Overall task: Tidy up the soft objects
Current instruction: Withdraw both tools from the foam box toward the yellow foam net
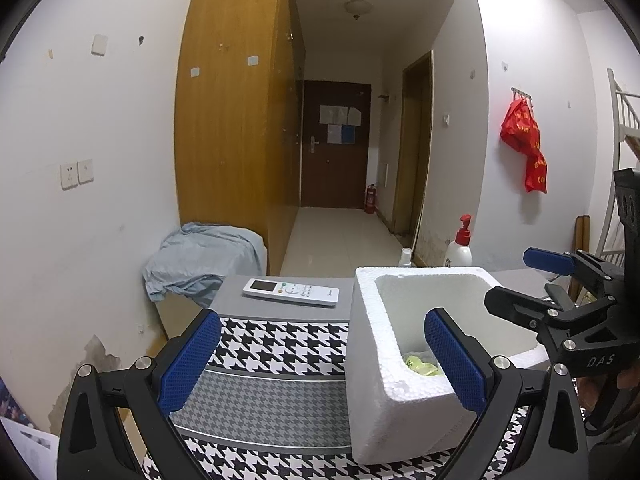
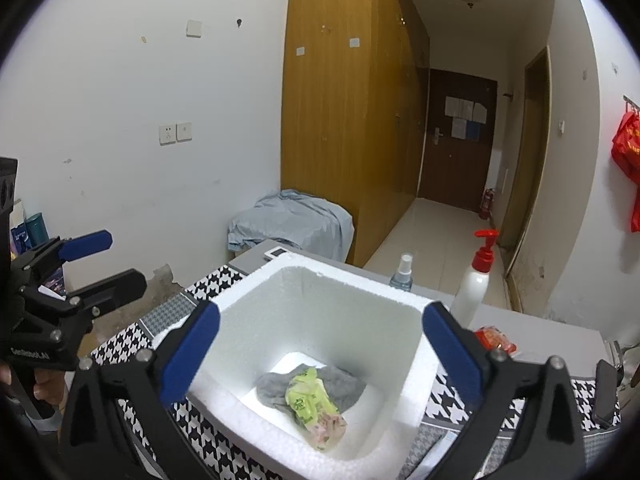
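Packet (image 2: 314, 410), green and yellow, crinkly: down on the floor of the foam box (image 2: 340, 276), lying across a grey rag (image 2: 348, 384), both toward the near side. Soft on soft, so no bounce and no slide; looks settled rather than held.

Right gripper (image 2: 320, 316) directly over the box mouth, fingers spread as wide as they go, one over each side wall, nothing between the pads. Reads as a drop finished: high enough to stay off the rim and the packet below.

Left gripper (image 1: 323, 320) at the left near corner of the box, fingers likewise wide apart and empty, right finger over the box opening, left finger over the houndstooth cloth (image 1: 272, 344). Probably parked there to steady the light foam if it shifts, though touching nothing that can be made out.

Red packet (image 2: 494, 338) just right of the box on the table, likely the next soft thing to go in. Pump bottle (image 2: 476, 280) and spray bottle (image 2: 402, 274) beyond the far right corner, remote (image 1: 291, 291) far left: hard items, best left out.
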### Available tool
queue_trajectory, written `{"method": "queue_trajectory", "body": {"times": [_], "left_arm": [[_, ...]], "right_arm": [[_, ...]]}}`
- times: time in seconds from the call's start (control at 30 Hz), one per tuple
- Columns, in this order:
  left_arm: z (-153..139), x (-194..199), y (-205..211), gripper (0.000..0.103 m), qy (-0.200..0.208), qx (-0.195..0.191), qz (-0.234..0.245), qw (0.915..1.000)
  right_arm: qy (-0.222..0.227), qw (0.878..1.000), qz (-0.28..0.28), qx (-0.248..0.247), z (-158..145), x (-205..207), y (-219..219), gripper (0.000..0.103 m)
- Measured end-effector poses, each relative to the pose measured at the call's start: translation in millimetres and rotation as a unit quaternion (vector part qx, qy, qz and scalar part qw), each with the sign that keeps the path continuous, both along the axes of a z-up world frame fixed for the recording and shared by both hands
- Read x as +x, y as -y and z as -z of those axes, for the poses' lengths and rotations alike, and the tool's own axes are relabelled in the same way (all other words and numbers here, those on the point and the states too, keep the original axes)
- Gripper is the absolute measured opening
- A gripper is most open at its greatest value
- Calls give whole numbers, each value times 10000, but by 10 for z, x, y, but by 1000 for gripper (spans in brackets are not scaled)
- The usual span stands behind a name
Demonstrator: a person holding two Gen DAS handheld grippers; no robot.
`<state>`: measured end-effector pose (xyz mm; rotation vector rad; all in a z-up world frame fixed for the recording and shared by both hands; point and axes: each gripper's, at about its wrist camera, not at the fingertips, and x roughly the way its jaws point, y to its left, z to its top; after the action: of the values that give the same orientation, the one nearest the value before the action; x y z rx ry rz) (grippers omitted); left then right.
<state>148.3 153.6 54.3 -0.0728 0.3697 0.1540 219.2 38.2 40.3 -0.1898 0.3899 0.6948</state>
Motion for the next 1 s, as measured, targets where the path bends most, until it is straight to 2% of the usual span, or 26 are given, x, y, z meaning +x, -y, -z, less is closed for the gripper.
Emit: {"method": "queue_trajectory", "body": {"times": [1.0], "left_arm": [[-203,-332,486,102,225,159,392,9989]], "right_arm": [[454,9973,447,369,-250,-520,563,103]]}}
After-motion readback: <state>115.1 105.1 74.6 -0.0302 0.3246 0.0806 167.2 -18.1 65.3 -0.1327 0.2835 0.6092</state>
